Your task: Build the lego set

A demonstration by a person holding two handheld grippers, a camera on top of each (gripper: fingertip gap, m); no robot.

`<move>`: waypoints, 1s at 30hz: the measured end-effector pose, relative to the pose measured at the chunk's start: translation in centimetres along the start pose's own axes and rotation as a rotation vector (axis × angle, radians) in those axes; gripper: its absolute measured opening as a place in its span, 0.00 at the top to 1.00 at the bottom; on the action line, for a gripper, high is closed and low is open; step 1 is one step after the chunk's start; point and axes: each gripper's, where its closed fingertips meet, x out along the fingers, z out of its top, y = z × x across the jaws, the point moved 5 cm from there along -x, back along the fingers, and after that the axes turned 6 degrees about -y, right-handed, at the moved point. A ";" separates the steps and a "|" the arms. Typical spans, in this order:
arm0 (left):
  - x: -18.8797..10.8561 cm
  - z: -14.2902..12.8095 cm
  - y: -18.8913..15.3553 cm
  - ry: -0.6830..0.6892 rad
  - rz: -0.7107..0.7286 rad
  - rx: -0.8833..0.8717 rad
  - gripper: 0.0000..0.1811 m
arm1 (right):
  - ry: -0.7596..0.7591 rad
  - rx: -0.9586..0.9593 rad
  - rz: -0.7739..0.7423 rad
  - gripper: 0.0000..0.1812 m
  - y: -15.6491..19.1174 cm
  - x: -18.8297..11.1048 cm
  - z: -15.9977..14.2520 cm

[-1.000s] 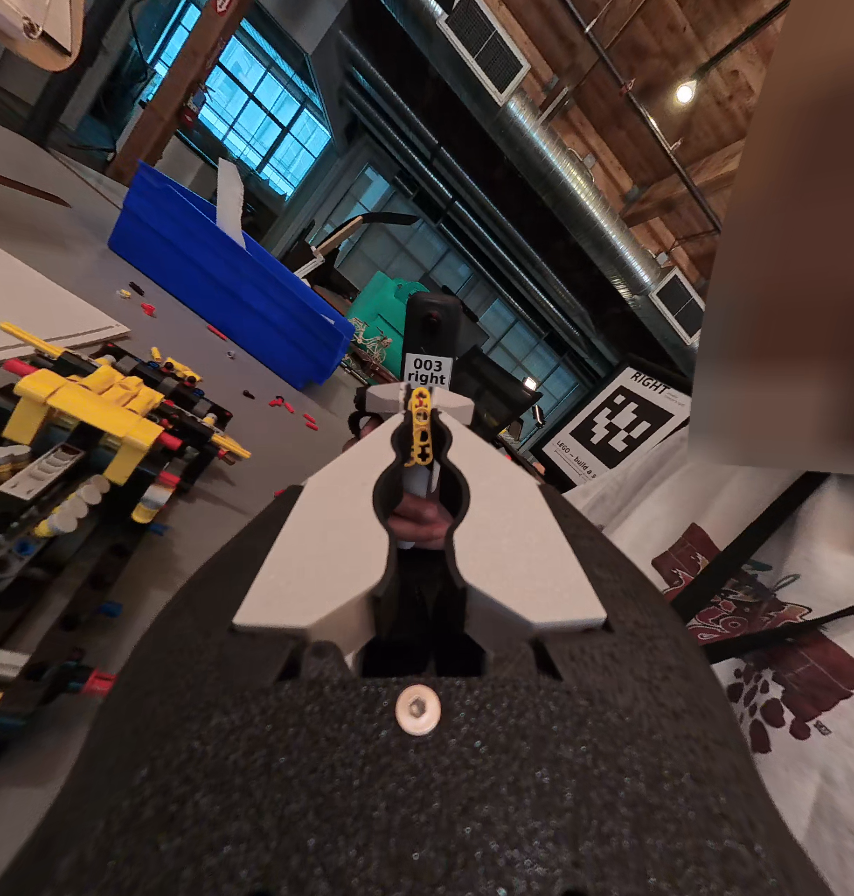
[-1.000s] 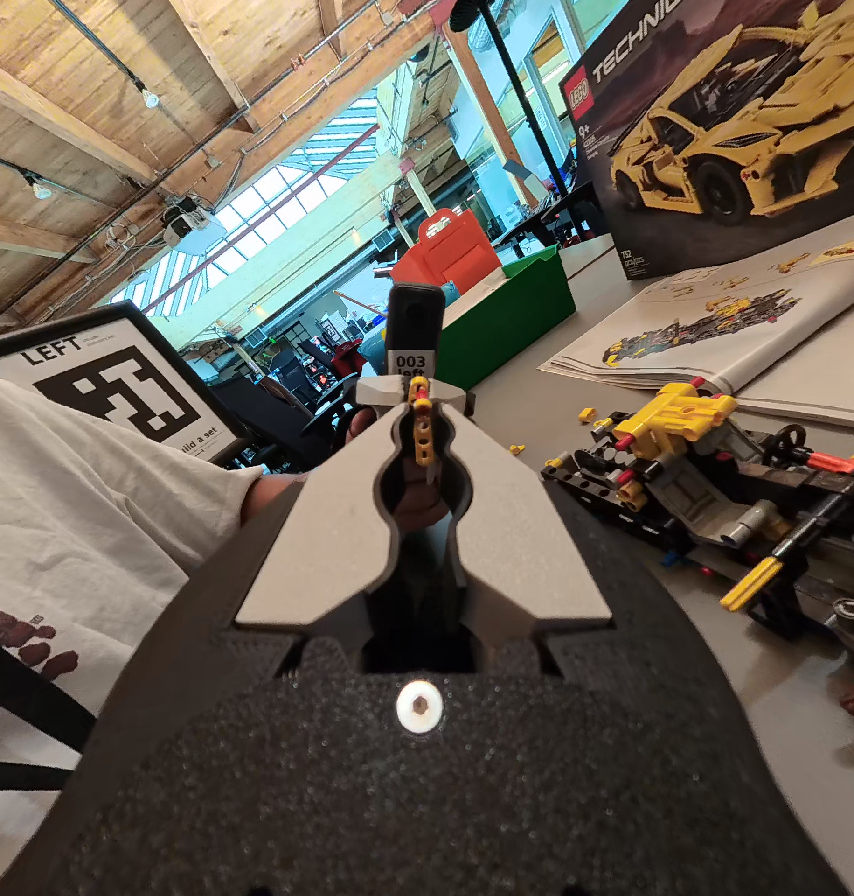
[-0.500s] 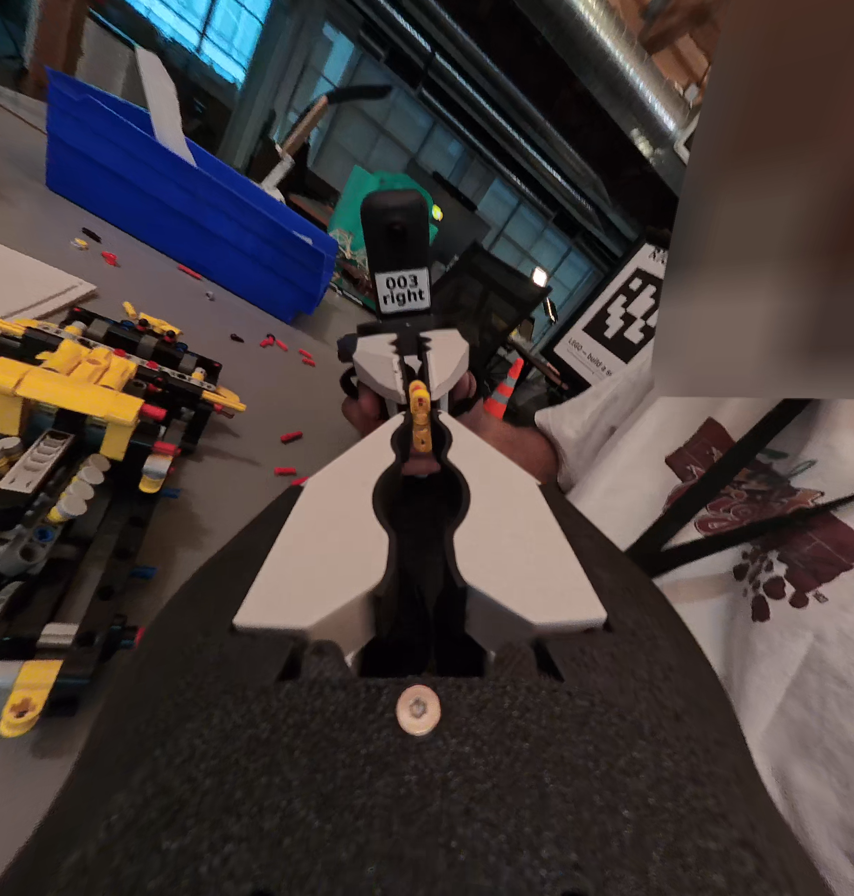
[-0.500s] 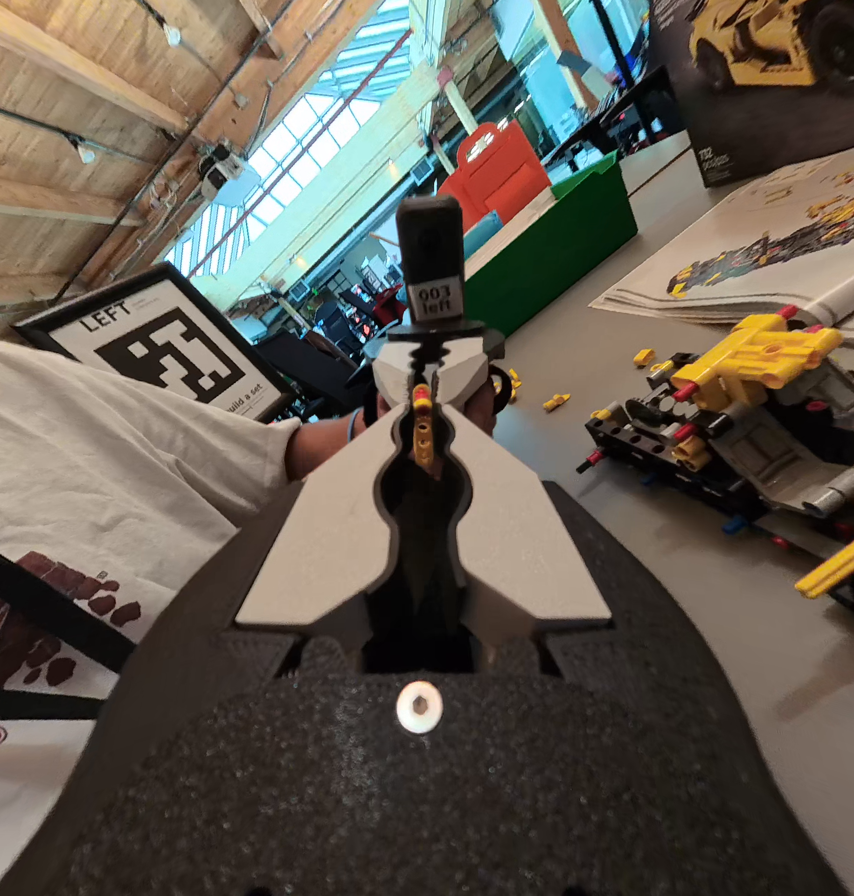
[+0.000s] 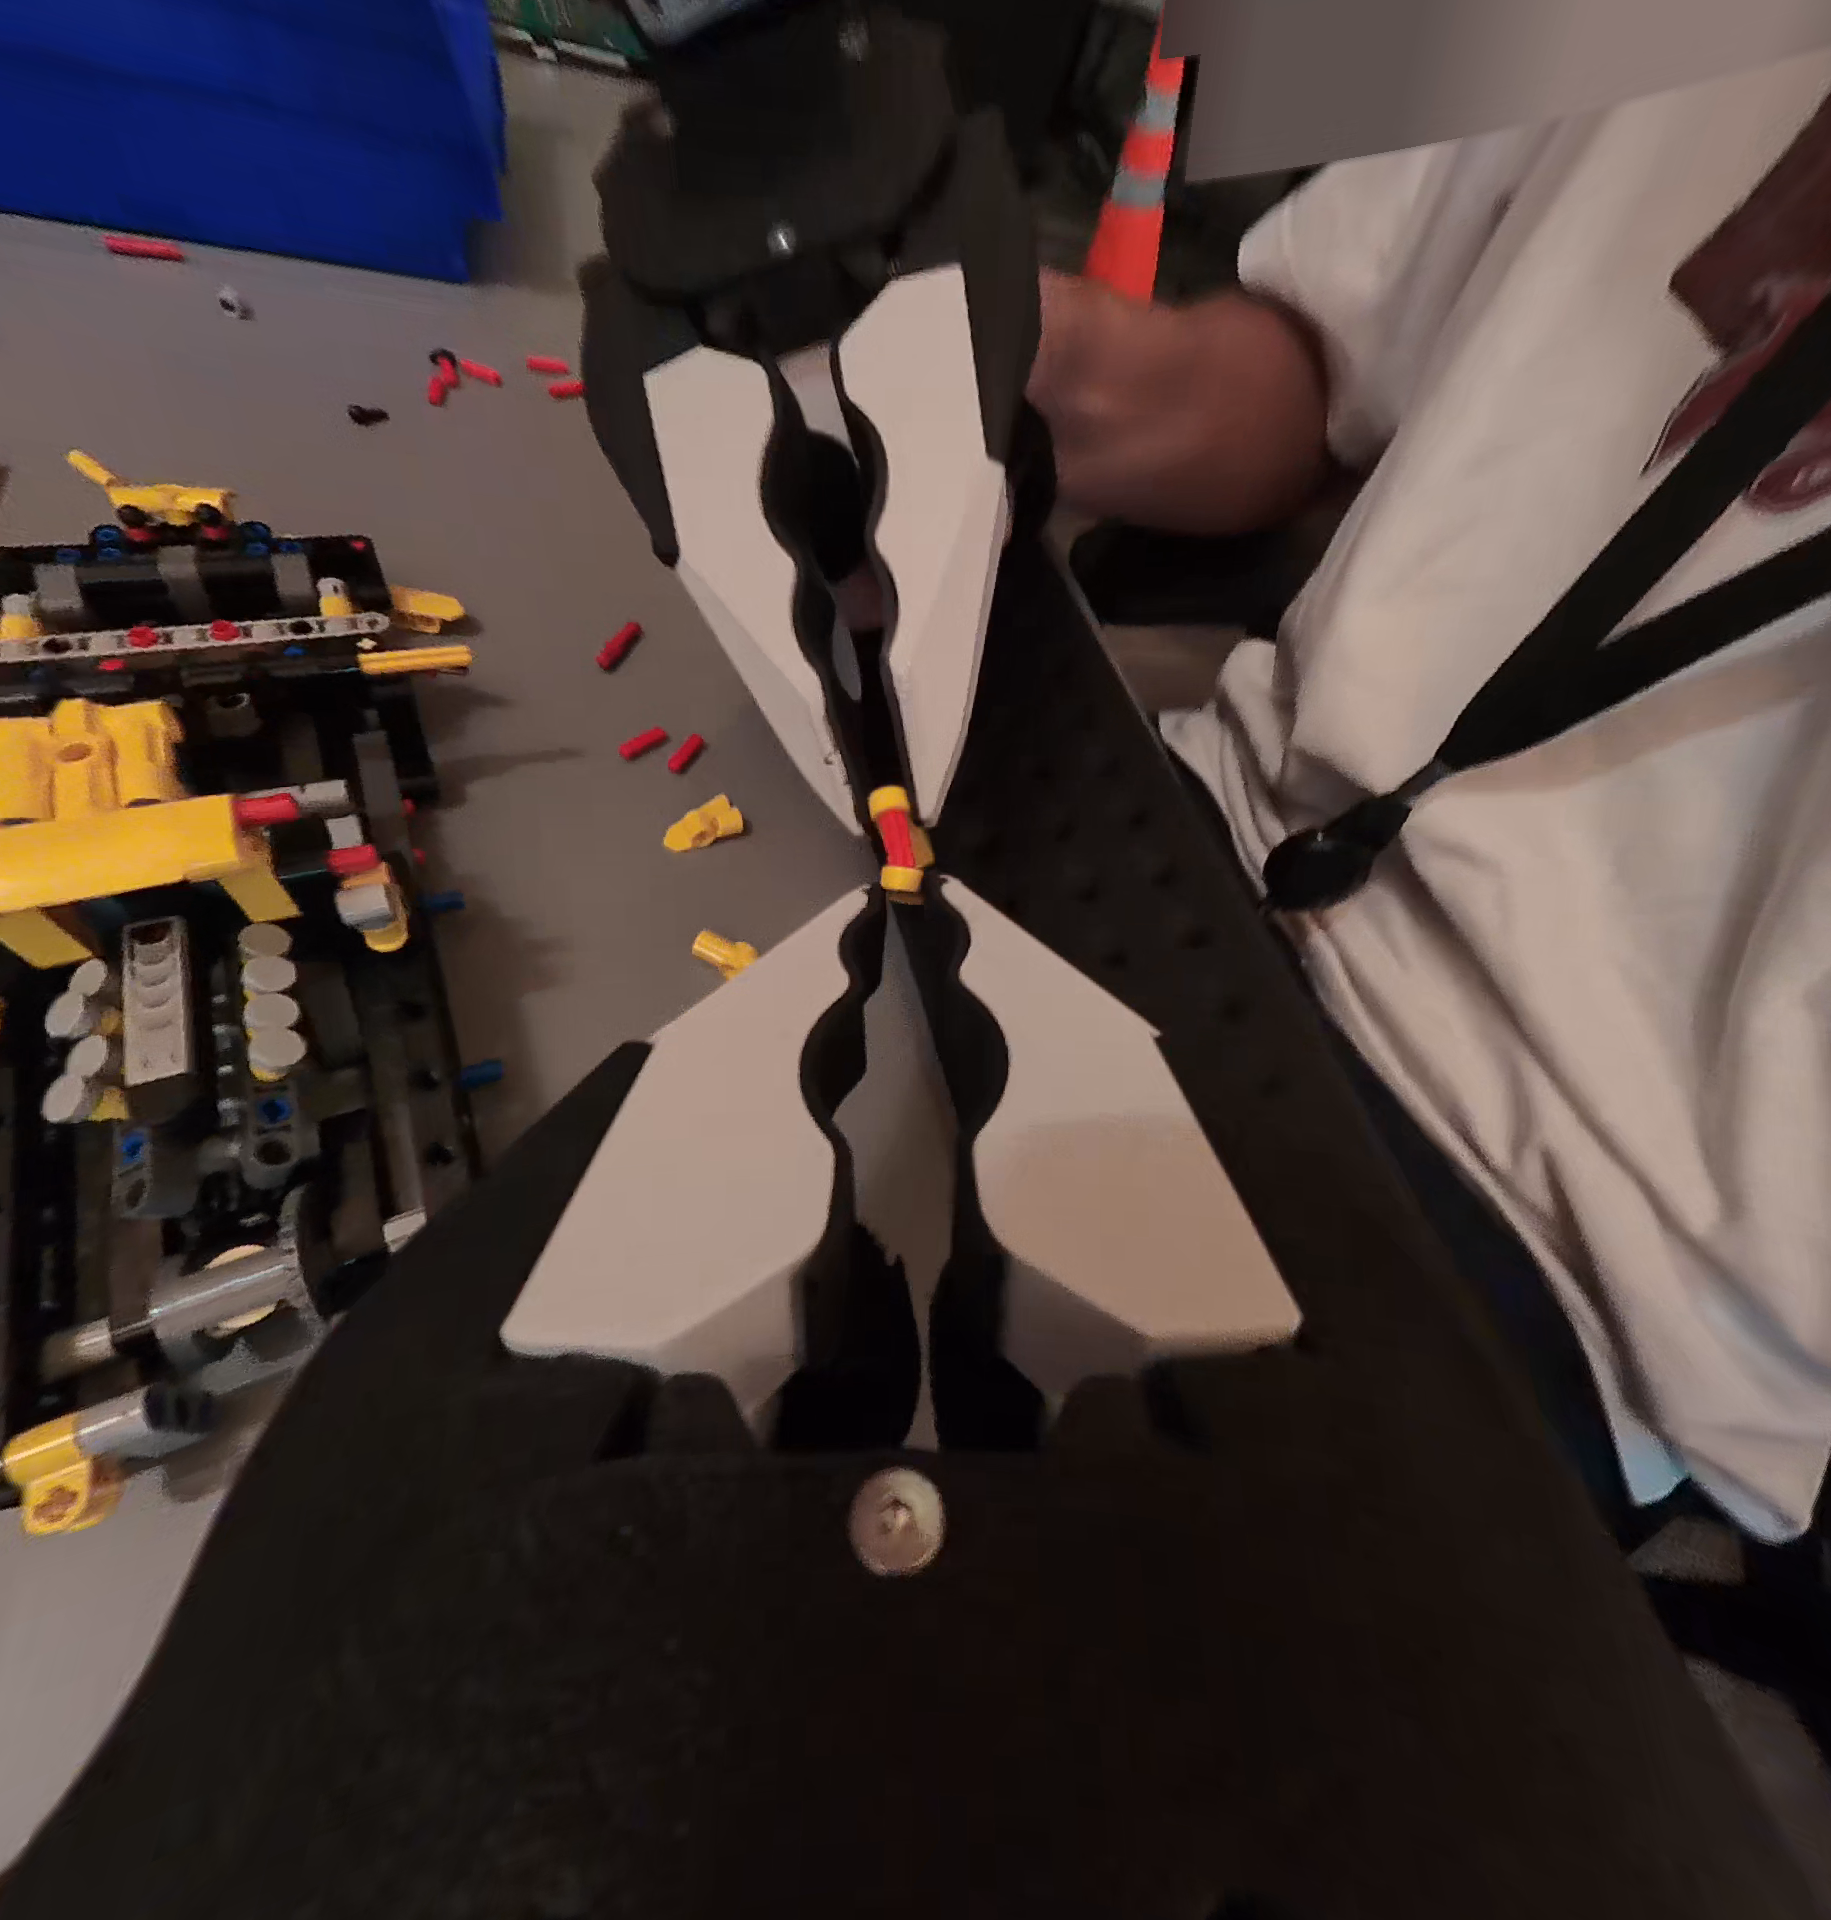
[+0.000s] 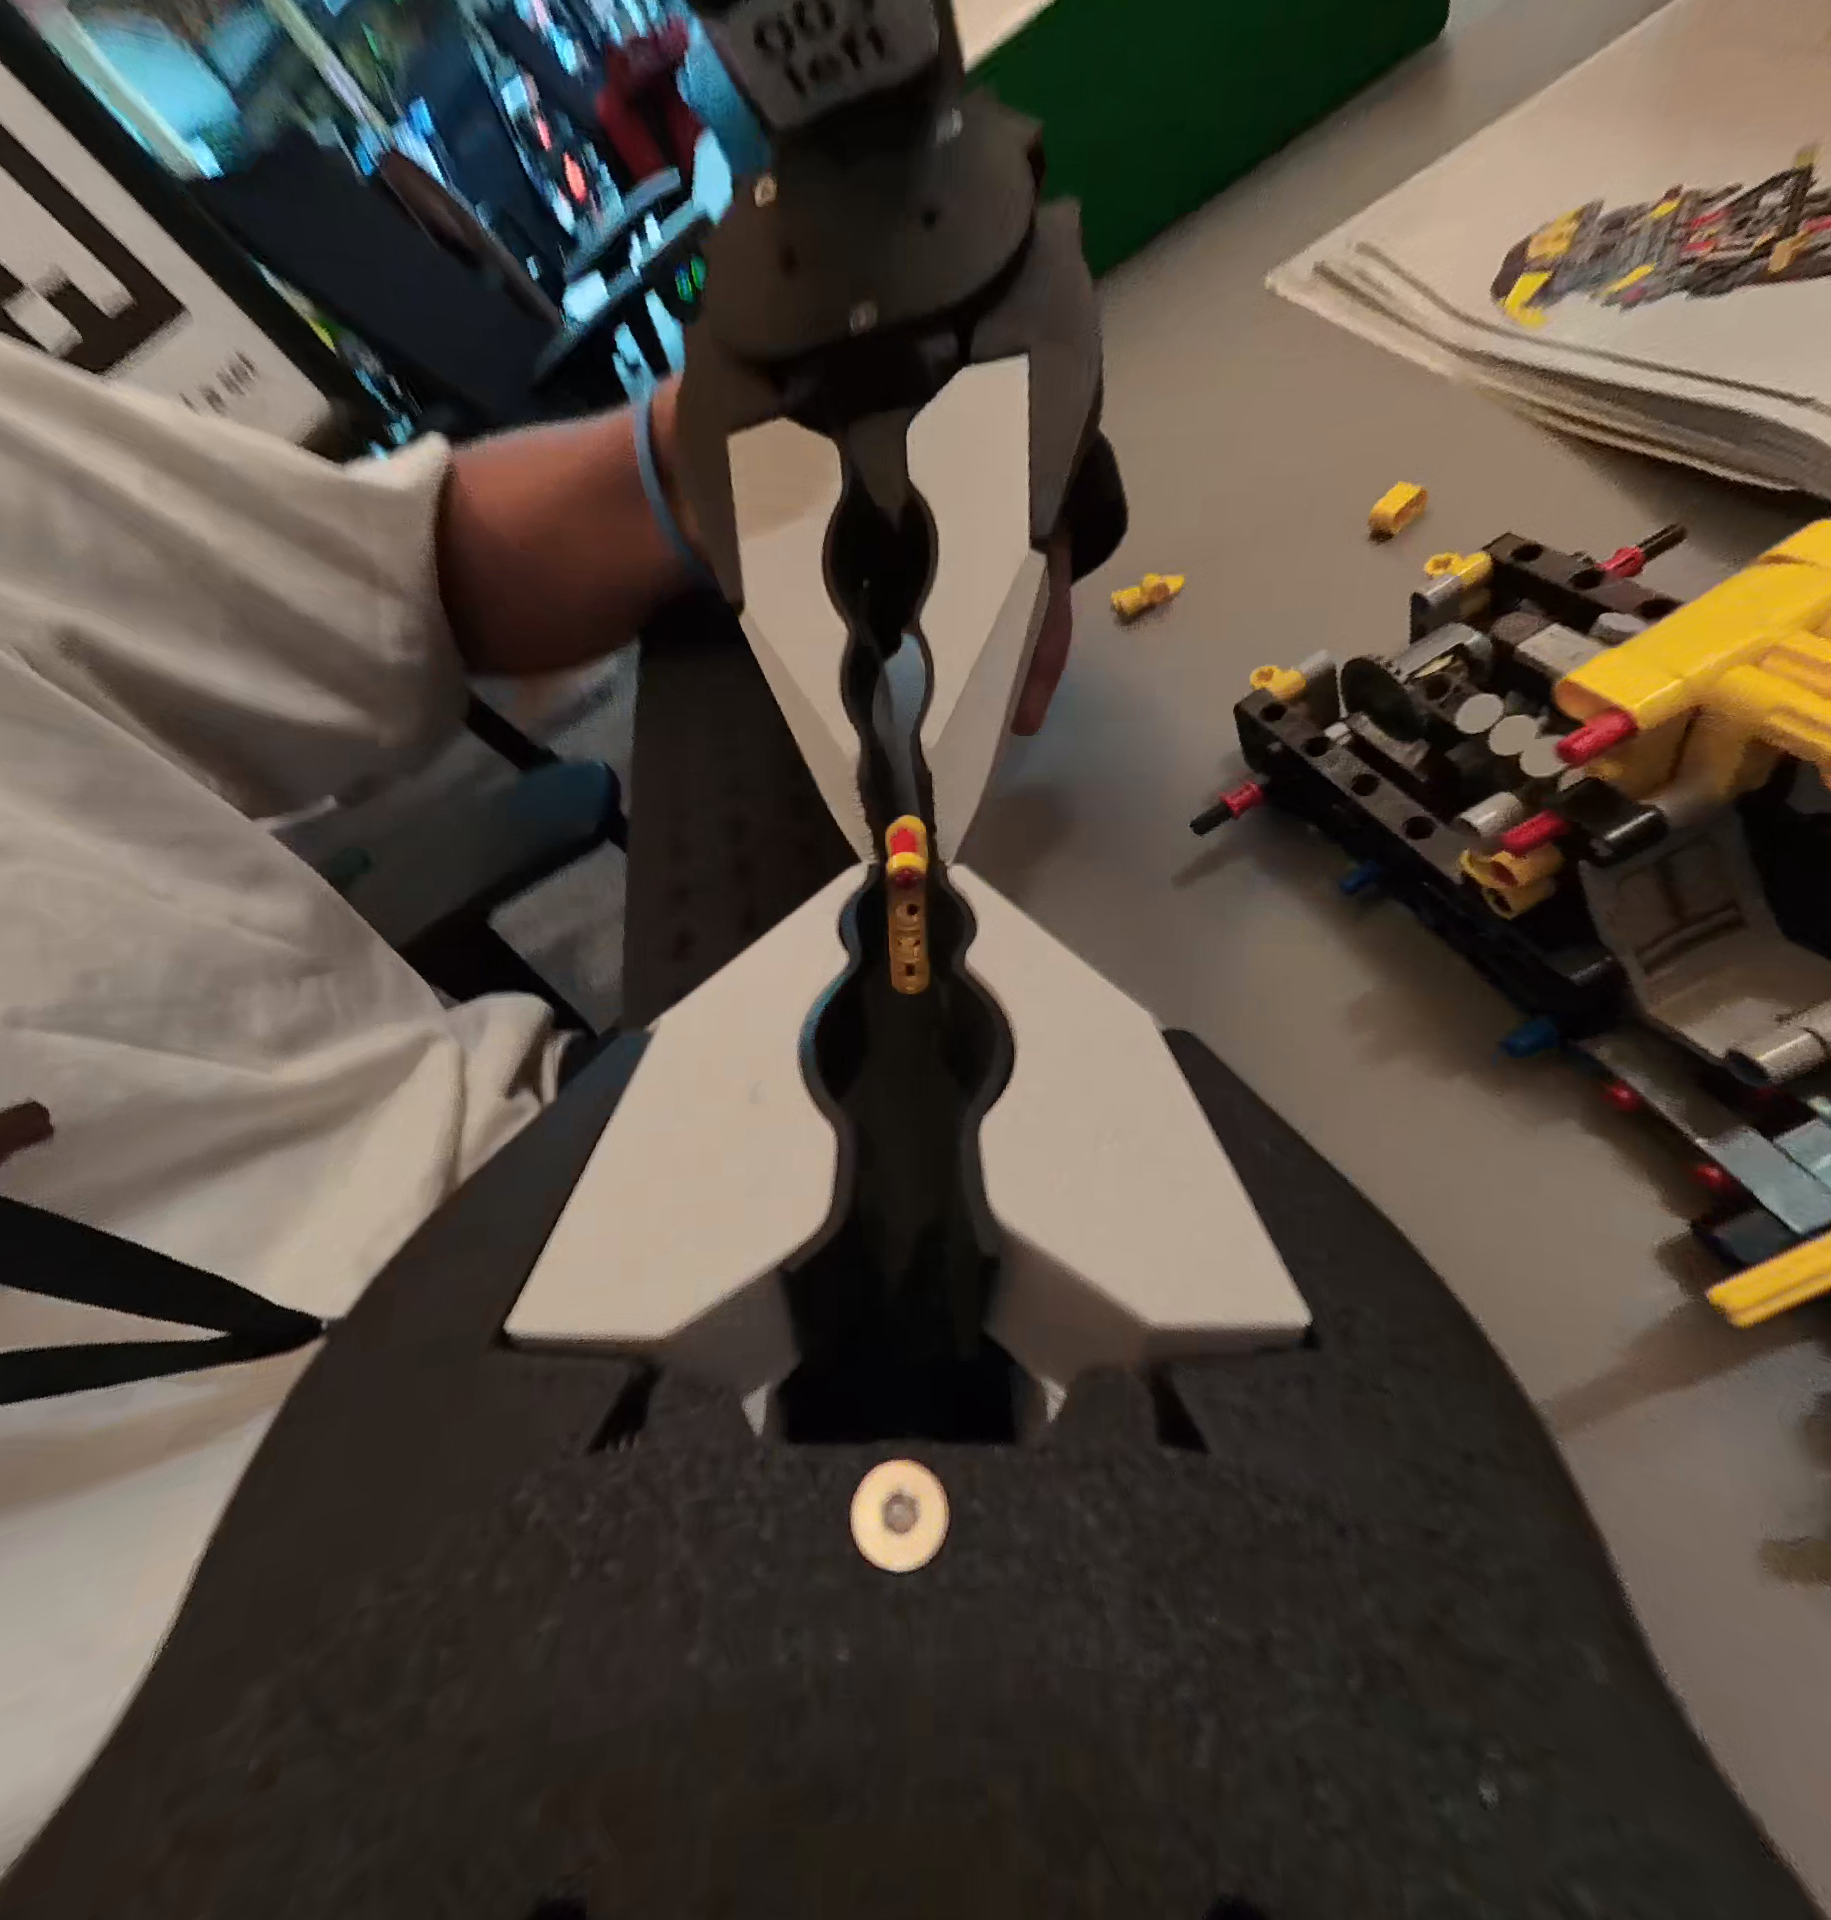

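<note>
My two grippers meet tip to tip above the grey table. In the right wrist view my right gripper is shut on a short yellow beam with holes, and a red pin sticks out of its far end. In the left wrist view my left gripper is shut on the near yellow end of a small yellow-and-red piece, which spans the gap to the right gripper's tips. The half-built black, grey and yellow car chassis lies on the table beside both grippers.
Loose red pins and small yellow pieces are scattered on the table. A blue bin stands behind, a green bin and an open instruction booklet on the other side. A person in a white shirt is close by. Less than 4 cm separates the two grippers' tips.
Both grippers have tilted down towards the table and closed the distance between them. Their tips, apart before, now meet at the small piece.
</note>
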 end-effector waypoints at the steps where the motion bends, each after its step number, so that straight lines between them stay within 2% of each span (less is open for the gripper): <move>1: 0.1 -0.2 0.0 0.021 -0.003 0.018 0.96 | 0.032 -0.025 -0.006 0.96 0.0 0.1 -0.1; 5: 0.5 -0.8 0.0 0.087 0.016 0.066 0.97 | 0.148 -0.158 -0.071 0.96 0.1 0.5 -0.3; 6: 0.5 -0.9 0.0 0.092 0.018 0.069 1.00 | 0.165 -0.201 -0.103 0.96 0.1 0.5 -0.2; 14: 0.7 -1.5 0.1 0.104 0.066 0.062 1.00 | 0.200 -0.346 -0.215 0.96 0.1 0.9 -0.8; 15: 0.7 -1.4 0.0 0.092 0.061 0.059 1.00 | 0.208 -0.391 -0.254 0.96 0.1 0.9 -0.8; 16: 0.9 -0.7 -0.5 0.034 0.034 0.053 1.00 | 0.216 -0.438 -0.300 0.96 0.0 1.0 -0.8; 17: 1.0 0.7 -1.0 -0.059 0.015 0.045 1.00 | 0.251 -0.453 -0.286 0.96 0.3 1.6 -1.5; 18: 1.1 1.4 -0.9 -0.057 0.042 0.068 1.00 | 0.275 -0.460 -0.241 0.96 0.9 2.6 -2.4; 19: 1.1 1.2 -0.6 0.017 0.086 0.127 1.00 | 0.264 -0.484 -0.219 0.96 1.2 3.3 -2.9; 21: 0.2 1.1 -1.0 0.025 0.082 0.133 1.00 | 0.308 -0.478 -0.250 0.96 0.1 2.9 -3.8; 22: -0.7 0.9 -0.9 0.011 0.094 0.117 1.00 | 0.286 -0.447 -0.289 0.96 -0.8 2.2 -3.5; 24: -2.5 0.0 -0.1 0.022 0.188 0.104 1.00 | 0.185 -0.347 -0.266 0.96 -1.4 0.9 -2.3; 27: -4.0 -1.9 0.9 0.121 0.329 0.062 0.99 | 0.072 -0.300 -0.286 0.96 -2.7 -0.4 -1.2; 30: -4.0 -3.3 1.5 0.173 0.471 -0.100 0.88 | -0.012 -0.294 -0.311 0.96 -3.0 -1.1 -0.4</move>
